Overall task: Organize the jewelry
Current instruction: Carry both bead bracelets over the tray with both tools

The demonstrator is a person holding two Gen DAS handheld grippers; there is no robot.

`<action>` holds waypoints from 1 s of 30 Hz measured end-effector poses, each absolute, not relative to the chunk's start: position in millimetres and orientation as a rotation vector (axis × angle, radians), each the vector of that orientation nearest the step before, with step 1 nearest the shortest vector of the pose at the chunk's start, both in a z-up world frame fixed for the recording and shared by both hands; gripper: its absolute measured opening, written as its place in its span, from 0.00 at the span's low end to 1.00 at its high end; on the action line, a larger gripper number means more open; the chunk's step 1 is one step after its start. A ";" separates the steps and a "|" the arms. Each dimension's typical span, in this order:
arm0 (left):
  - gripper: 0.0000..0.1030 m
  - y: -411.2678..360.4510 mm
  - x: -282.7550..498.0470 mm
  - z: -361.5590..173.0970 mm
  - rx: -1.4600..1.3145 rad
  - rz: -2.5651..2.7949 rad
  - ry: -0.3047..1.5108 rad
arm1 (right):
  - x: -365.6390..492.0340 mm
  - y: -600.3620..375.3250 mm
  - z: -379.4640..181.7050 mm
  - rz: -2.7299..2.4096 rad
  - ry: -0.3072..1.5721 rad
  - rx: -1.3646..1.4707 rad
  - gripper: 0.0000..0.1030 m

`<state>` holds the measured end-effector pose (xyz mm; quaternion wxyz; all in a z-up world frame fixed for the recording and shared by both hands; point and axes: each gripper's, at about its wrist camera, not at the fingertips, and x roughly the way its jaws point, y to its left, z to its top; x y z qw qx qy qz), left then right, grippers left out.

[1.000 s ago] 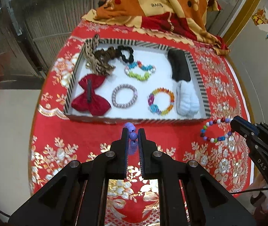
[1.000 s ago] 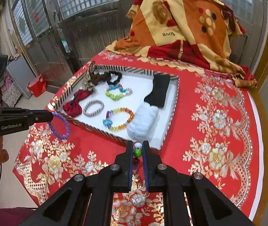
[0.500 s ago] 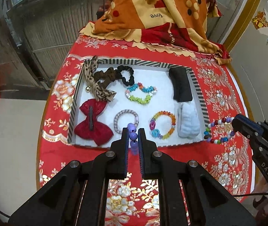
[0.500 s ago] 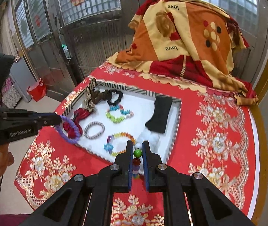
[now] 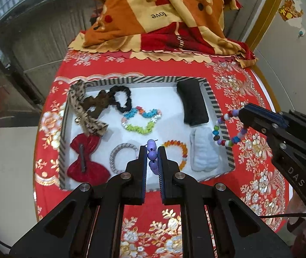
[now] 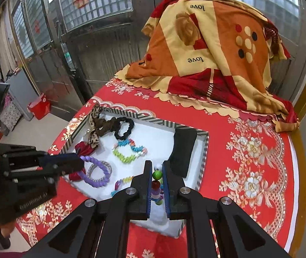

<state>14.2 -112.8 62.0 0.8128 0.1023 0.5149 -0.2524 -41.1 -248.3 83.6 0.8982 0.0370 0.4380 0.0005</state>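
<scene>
My left gripper (image 5: 152, 153) is shut on a purple bead bracelet (image 5: 152, 155), held above the near part of the striped-rim white tray (image 5: 209, 92). In the right wrist view the purple bracelet (image 6: 97, 173) hangs from the left gripper (image 6: 78, 162) over the tray (image 6: 204, 150). My right gripper (image 6: 157, 173) is shut on a multicoloured bead bracelet (image 6: 156, 179); in the left wrist view that bracelet (image 5: 226, 131) dangles from the right gripper (image 5: 242, 114) over the tray's right rim.
The tray holds a red bow (image 5: 86, 159), a leopard bow (image 5: 84, 114), a black scrunchie (image 5: 121, 100), a silver bracelet (image 5: 120, 155), two colourful bracelets, a black roll (image 5: 192, 105) and a white roll (image 5: 203, 150). A folded blanket (image 5: 159, 19) lies behind on the red cloth.
Both grippers have risen and moved forward from the cloth in front of the tray to above it, each still holding its bracelet.
</scene>
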 end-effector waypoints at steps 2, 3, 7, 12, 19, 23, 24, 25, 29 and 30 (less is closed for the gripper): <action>0.08 -119.2 18.9 57.8 0.220 -0.544 1.107 | -33.5 -250.6 81.3 -0.003 0.912 0.084 0.08; 0.08 -123.7 22.8 53.9 0.220 -0.547 1.117 | -29.3 -251.8 79.5 -0.002 0.916 0.092 0.08; 0.08 -138.1 34.0 41.3 0.229 -0.553 1.133 | -12.6 -254.6 72.0 0.004 0.934 0.110 0.08; 0.08 -140.9 55.1 19.9 0.226 -0.533 1.172 | 12.5 -253.7 63.2 0.017 0.957 0.112 0.08; 0.08 -119.0 86.3 -10.7 0.199 -0.456 1.240 | 60.9 -249.0 46.1 0.062 0.983 0.148 0.08; 0.08 -112.8 91.0 -19.5 0.190 -0.445 1.260 | 85.7 -247.8 30.6 0.068 1.002 0.165 0.08; 0.08 -111.4 91.7 -21.9 0.188 -0.442 1.265 | 90.4 -249.6 25.0 0.061 1.012 0.171 0.08; 0.08 -110.9 92.2 -23.7 0.186 -0.441 1.270 | 93.0 -252.0 20.0 0.056 1.022 0.180 0.08; 0.08 -109.6 94.4 -26.8 0.168 -0.437 1.284 | 98.8 -264.0 -2.9 0.013 1.073 0.183 0.08; 0.08 -109.5 94.6 -27.0 0.167 -0.438 1.284 | 99.3 -267.7 -10.3 -0.004 1.095 0.180 0.08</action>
